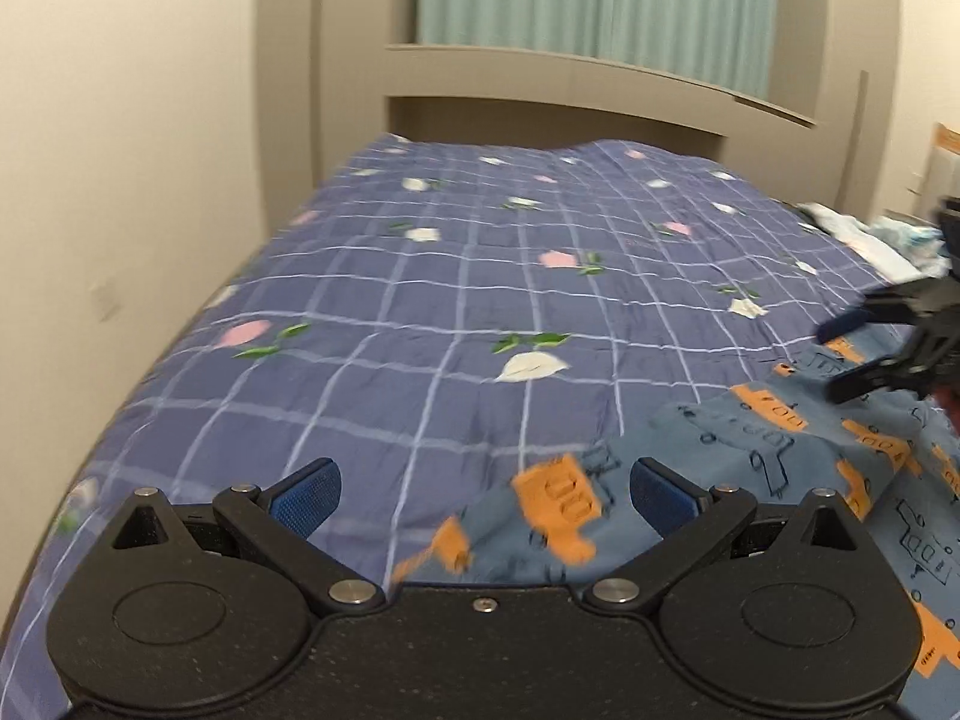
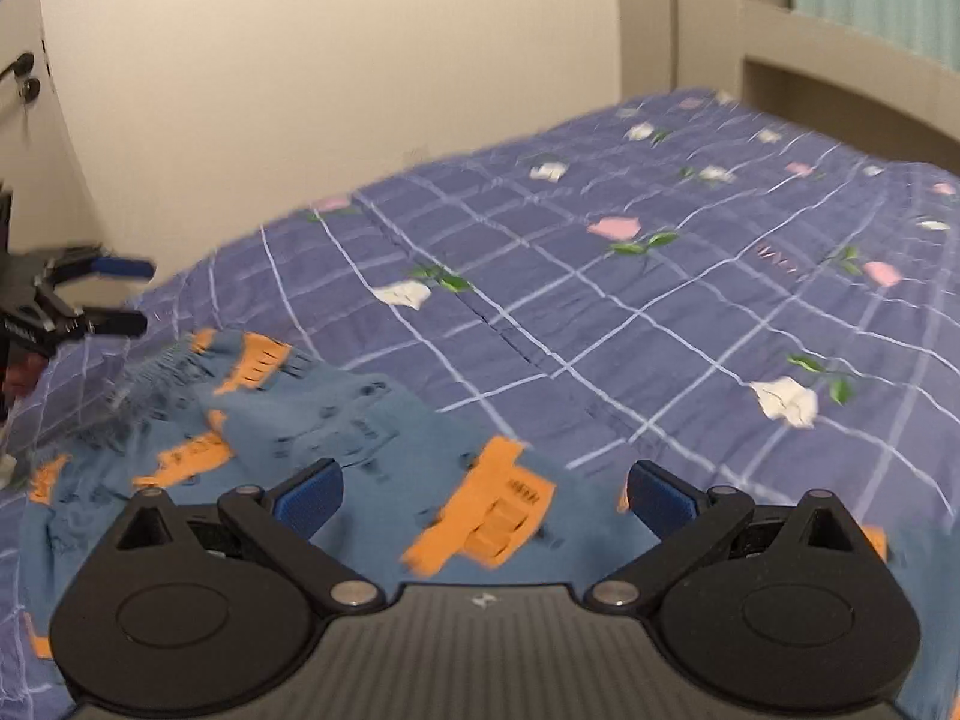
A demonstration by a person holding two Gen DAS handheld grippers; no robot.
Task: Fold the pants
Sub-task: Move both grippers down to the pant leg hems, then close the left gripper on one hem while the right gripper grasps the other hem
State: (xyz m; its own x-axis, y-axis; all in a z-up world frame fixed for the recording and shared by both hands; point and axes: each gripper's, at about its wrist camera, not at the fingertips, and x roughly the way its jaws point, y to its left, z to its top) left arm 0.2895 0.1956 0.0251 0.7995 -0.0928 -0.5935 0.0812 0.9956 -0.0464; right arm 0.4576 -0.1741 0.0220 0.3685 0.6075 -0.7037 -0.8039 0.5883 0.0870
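Blue pants (image 1: 780,456) printed with orange trucks lie rumpled on the near part of the bed; they also show in the right wrist view (image 2: 336,432). My left gripper (image 1: 485,495) is open and empty, its jaws wide apart just above the pants' left edge. My right gripper (image 2: 485,495) is open and empty above the pants. Each gripper shows in the other's view: the right one (image 1: 840,354) at the far right, the left one (image 2: 135,297) at the far left, both open over the pants.
The bed is covered by a purple checked quilt (image 1: 456,276) with flower prints. A beige wall (image 1: 120,168) runs along the bed's left side. A wooden headboard shelf (image 1: 558,90) and green curtain stand at the far end. A pile of light clothes (image 1: 870,240) lies at the right.
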